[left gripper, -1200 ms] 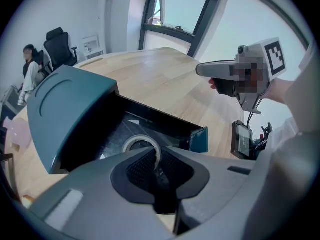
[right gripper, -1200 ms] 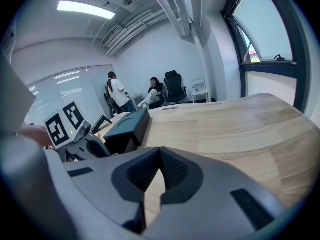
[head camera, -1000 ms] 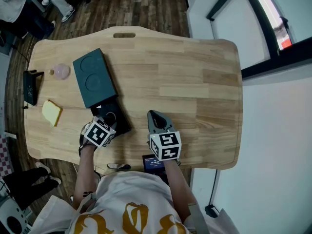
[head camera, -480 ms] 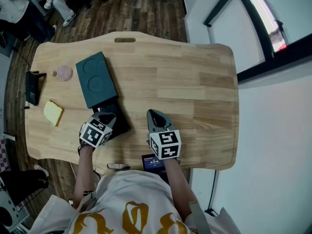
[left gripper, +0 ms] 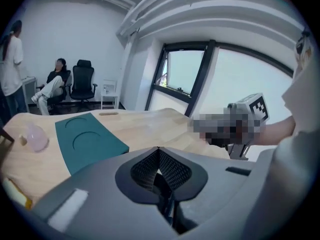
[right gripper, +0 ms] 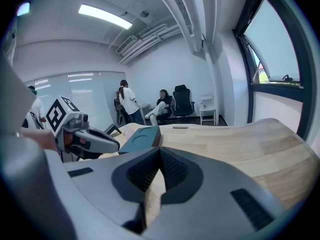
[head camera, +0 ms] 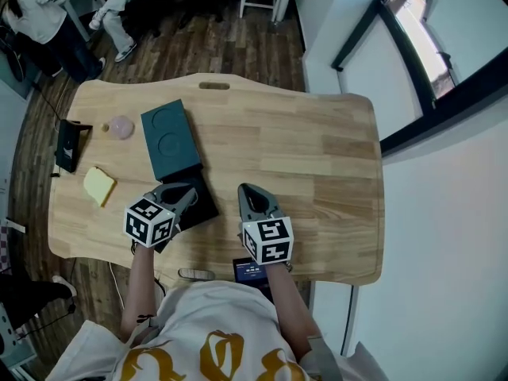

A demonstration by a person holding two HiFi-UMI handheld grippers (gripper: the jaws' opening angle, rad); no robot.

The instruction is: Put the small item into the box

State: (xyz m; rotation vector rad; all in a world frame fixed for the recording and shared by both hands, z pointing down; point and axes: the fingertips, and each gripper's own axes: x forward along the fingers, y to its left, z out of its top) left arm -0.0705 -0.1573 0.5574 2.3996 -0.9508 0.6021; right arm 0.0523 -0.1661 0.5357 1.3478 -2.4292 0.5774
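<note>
A small pink item (head camera: 121,126) lies on the wooden table (head camera: 317,157) at the far left, beside a flat teal box lid (head camera: 171,141). A black box base (head camera: 198,205) sits just in front of the lid. My left gripper (head camera: 187,190) is over the base's near-left part, jaws shut with nothing seen between them. My right gripper (head camera: 245,189) hovers to the base's right, shut and empty. The left gripper view shows the lid (left gripper: 87,139) and the pink item (left gripper: 36,136) beyond my left gripper (left gripper: 158,150). The right gripper view shows my right gripper (right gripper: 160,150) pointing past the lid (right gripper: 140,136).
A yellow block (head camera: 99,186) lies near the left edge, and a black stand (head camera: 67,145) sits at that edge. A phone (head camera: 250,268) rests at the table's front edge. People sit and stand beyond the table's far left corner (right gripper: 127,101). A wall and window run along the right.
My left gripper has drawn back a little toward the left and the table's front edge, over the black base. The right gripper has held its place. The head view has shifted.
</note>
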